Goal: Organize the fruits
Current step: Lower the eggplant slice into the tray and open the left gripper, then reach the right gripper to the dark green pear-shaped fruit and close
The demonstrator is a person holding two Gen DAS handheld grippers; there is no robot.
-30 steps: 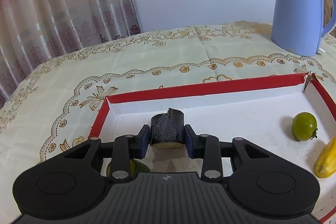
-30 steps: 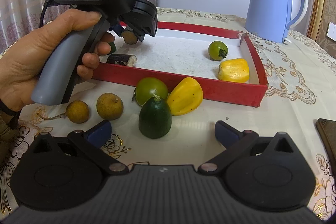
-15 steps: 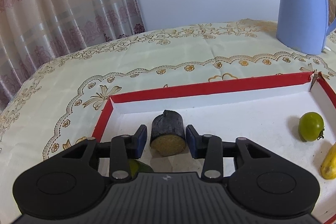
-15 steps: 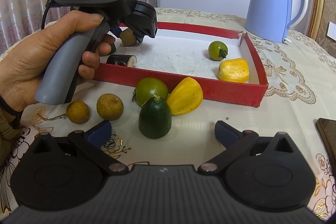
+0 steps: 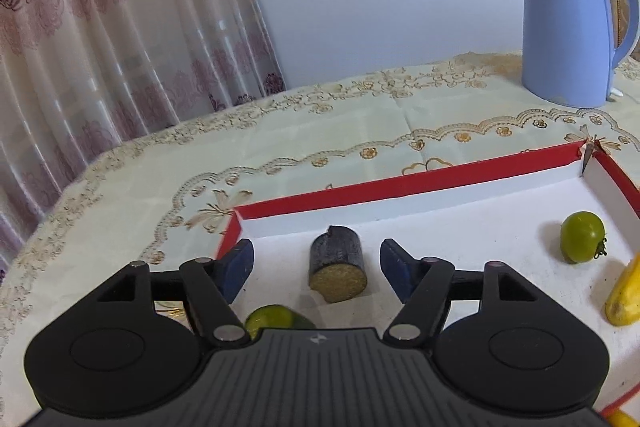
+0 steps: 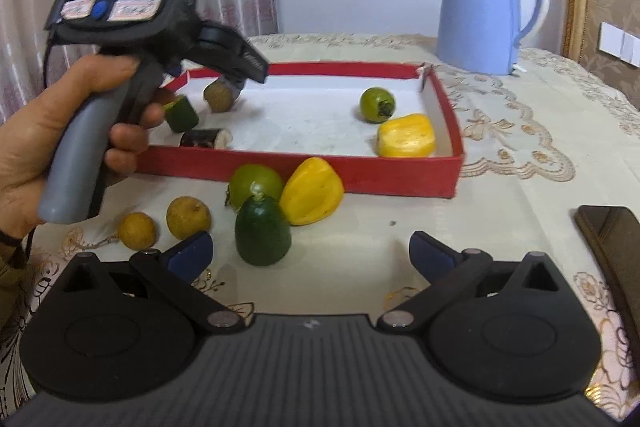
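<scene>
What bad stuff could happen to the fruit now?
The dark cut cylinder piece lies loose between the left gripper's just-opened pads, so pulling back crookedly might roll it. The dark green avocado-shaped fruit stands beside the yellow pepper-like piece; the open right gripper might bump both.

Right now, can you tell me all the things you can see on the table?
Tray: one, red walls, white floor, mid-table.
Dark cut piece: one, black skin, tan face, in the tray between the left fingers, untouched.
Green cut piece: one, in the tray.
Dark roll: one, by the near wall.
Small tomato: one, green, in the tray.
Yellow pieces: one in the tray, one outside.
Big tomato: one, green, outside.
Dark green fruit: one, outside.
Brown fruits: two, outside.
Kettle: one, blue.
Phone: one, dark.
Left gripper: open.
Right gripper: open.
Hand: one.
</scene>
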